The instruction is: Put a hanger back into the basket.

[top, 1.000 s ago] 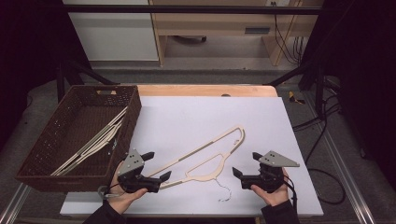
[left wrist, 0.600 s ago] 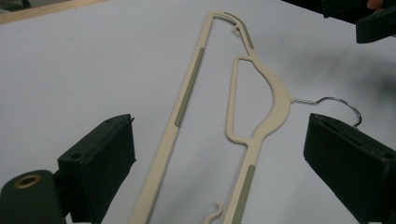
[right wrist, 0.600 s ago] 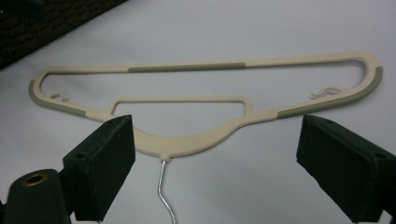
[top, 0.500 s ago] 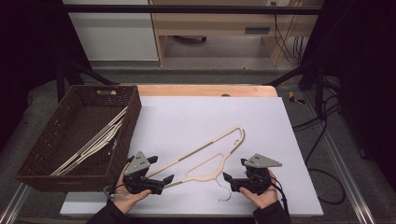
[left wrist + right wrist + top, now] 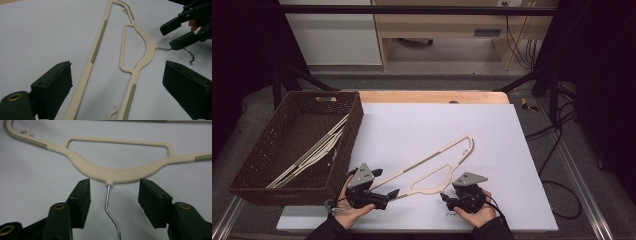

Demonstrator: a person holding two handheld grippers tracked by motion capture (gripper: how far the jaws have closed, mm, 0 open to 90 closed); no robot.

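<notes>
A cream hanger with a metal hook lies flat on the white table top. My left gripper is open at the hanger's left end. In the left gripper view, both bars of the hanger run between its wide jaws without touching them. My right gripper sits at the neck of the hanger. Its jaws have just been closing and stand on either side of the hook's stem, clear of the wire. The left gripper view also shows the right gripper over the hook.
A dark wicker basket stands at the table's left with several cream hangers inside. A wooden strip runs along the far edge. Cables hang off the right side.
My right gripper has moved left and down to the hanger's hook, and its jaws have narrowed around the stem. The left gripper and the hanger have hardly shifted.
</notes>
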